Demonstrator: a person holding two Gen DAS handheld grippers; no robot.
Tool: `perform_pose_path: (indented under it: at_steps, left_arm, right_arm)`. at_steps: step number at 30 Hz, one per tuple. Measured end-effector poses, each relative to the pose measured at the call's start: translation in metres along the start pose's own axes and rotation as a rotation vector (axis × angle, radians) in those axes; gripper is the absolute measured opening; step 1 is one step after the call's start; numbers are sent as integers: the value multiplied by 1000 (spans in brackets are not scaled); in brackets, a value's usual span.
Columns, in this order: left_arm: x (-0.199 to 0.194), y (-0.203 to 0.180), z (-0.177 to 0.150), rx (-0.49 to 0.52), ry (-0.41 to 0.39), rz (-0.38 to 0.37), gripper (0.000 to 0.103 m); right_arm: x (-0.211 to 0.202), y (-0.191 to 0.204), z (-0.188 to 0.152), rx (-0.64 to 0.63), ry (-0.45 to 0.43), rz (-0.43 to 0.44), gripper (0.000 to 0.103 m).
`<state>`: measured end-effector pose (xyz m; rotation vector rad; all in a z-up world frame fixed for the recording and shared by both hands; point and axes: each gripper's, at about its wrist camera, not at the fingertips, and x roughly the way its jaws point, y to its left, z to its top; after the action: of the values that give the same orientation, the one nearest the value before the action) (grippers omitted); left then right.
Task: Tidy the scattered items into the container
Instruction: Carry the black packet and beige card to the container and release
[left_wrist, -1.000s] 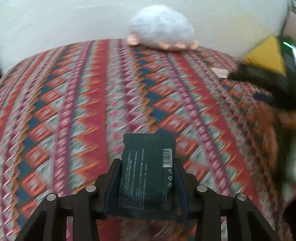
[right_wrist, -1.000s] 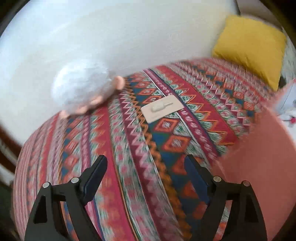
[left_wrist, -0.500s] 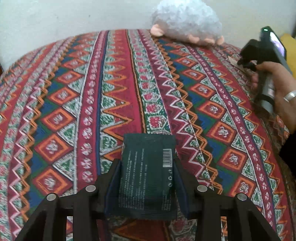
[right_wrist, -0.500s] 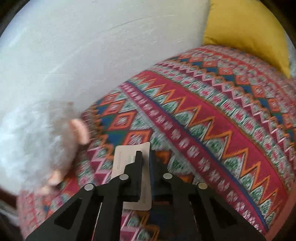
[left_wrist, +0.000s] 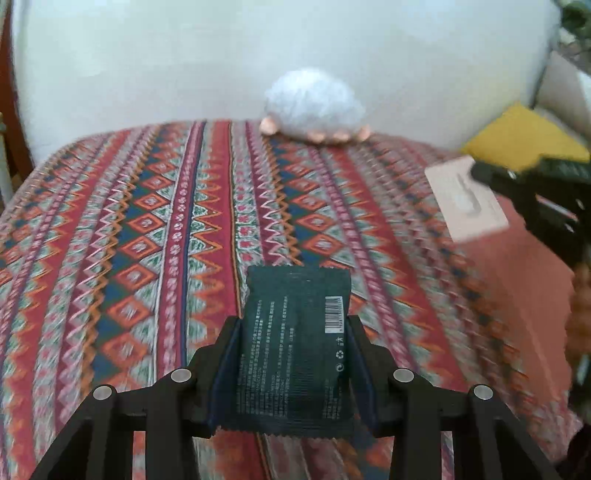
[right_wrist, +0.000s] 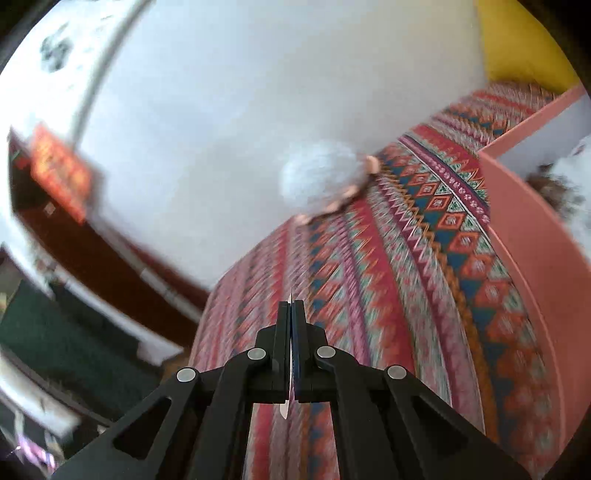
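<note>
Left tool (left_wrist: 293, 332) grips a barcoded dark sachet (left_wrist: 295, 343); right tool (right_wrist: 291, 314) pinches a beige card (left_wrist: 466, 197).

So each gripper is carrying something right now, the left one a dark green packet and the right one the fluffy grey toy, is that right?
Not quite. The left gripper does hold the dark green packet, but the right gripper is shut on a thin pale card, seen flat in the left wrist view and edge-on in the right. The fluffy grey toy lies untouched on the patterned bedspread by the wall.
</note>
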<state>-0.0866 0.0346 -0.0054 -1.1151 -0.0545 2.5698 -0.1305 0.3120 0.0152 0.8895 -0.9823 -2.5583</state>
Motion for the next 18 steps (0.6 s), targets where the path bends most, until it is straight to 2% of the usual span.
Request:
perform_pose_path:
  at_steps: [6, 11, 15, 18]
  left_arm:
    - [-79, -27, -37, 31, -47, -27, 47]
    - [-121, -64, -57, 72, -80, -88, 47]
    - [-133, -114, -53, 152, -106, -146, 47]
    - [-128, -161, -35, 230, -122, -191, 47]
  right_arm:
    - [-111, 46, -70, -153, -11, 24, 0]
    - [-201, 53, -113, -216, -29, 29, 0]
    - [-272, 41, -119, -238, -107, -3, 0]
    - [-321, 26, -107, -243, -196, -54, 0]
